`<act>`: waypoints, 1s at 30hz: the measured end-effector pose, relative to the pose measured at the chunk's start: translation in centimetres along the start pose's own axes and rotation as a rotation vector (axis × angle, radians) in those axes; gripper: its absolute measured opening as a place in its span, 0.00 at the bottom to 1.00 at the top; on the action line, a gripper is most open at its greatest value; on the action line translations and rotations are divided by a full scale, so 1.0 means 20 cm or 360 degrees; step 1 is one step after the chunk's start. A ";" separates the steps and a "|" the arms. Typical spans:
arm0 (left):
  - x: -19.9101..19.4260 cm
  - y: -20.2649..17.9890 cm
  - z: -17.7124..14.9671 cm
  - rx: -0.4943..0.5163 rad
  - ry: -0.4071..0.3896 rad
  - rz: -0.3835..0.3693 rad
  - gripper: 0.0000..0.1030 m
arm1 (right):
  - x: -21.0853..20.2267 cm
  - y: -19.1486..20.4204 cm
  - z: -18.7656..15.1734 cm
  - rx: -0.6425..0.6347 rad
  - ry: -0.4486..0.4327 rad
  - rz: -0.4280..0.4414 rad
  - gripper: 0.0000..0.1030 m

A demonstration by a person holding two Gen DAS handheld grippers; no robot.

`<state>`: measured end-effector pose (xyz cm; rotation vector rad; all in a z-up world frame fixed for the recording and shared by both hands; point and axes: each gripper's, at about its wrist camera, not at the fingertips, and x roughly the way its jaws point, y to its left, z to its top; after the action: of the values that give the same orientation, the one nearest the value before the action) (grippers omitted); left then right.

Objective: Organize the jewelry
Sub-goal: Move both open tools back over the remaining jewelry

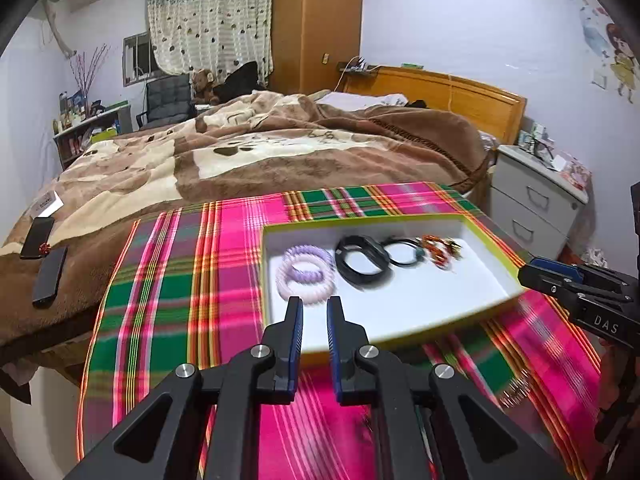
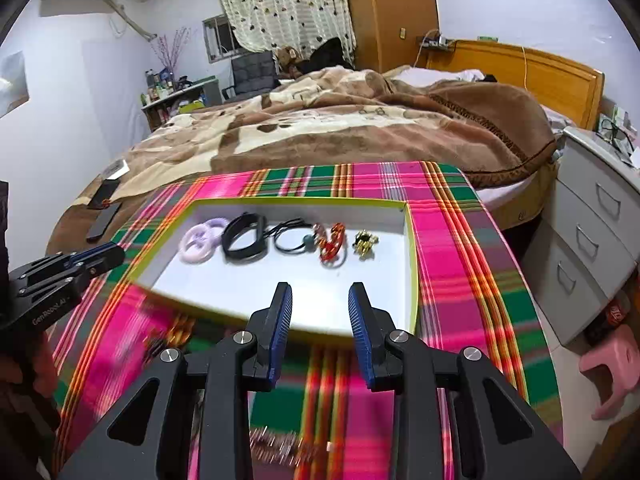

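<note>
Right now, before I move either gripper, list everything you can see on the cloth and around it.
Tray: one, white, lime rim, on the plaid cloth.
Spiral hair ties: two, lilac and pale pink, tray's left end.
Black band: one, beside them.
Black cord loop: one, green bead, tray's middle.
Red-orange piece: one, right of the cord.
Gold piece: one, rightmost.
Plaid cloth: one, pink-green, under the tray.
Phones: two, dark, on the blanket at left.
Nightstand: one, white, right.
Left gripper: black, blue pads, narrow gap, empty.
Right gripper: open, empty.
</note>
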<state>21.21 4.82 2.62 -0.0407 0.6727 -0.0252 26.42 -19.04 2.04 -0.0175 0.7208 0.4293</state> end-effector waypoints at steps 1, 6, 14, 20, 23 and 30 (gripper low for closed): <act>-0.04 -0.02 -0.03 0.0007 -0.0009 -0.0007 0.11 | -0.05 0.01 -0.03 -0.0004 -0.0020 0.0005 0.29; -0.19 -0.09 -0.14 0.0012 -0.0049 -0.0035 0.11 | -0.21 0.05 -0.15 0.0003 -0.0068 0.0013 0.30; -0.39 -0.16 -0.31 0.0019 -0.0089 -0.0048 0.11 | -0.38 0.09 -0.33 0.0037 -0.0091 0.0022 0.31; -0.49 -0.20 -0.42 0.0027 -0.0075 -0.0078 0.11 | -0.46 0.11 -0.45 0.0064 -0.0077 0.0036 0.31; -0.52 -0.21 -0.47 0.0033 -0.0064 -0.0100 0.11 | -0.49 0.12 -0.49 0.0075 -0.0066 0.0043 0.31; -0.58 -0.23 -0.52 0.0040 -0.0060 -0.0124 0.11 | -0.56 0.14 -0.55 0.0079 -0.0069 0.0028 0.31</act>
<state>5.62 0.39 1.78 -0.0431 0.6327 -0.1075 10.94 -22.38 1.32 0.0448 0.6895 0.4273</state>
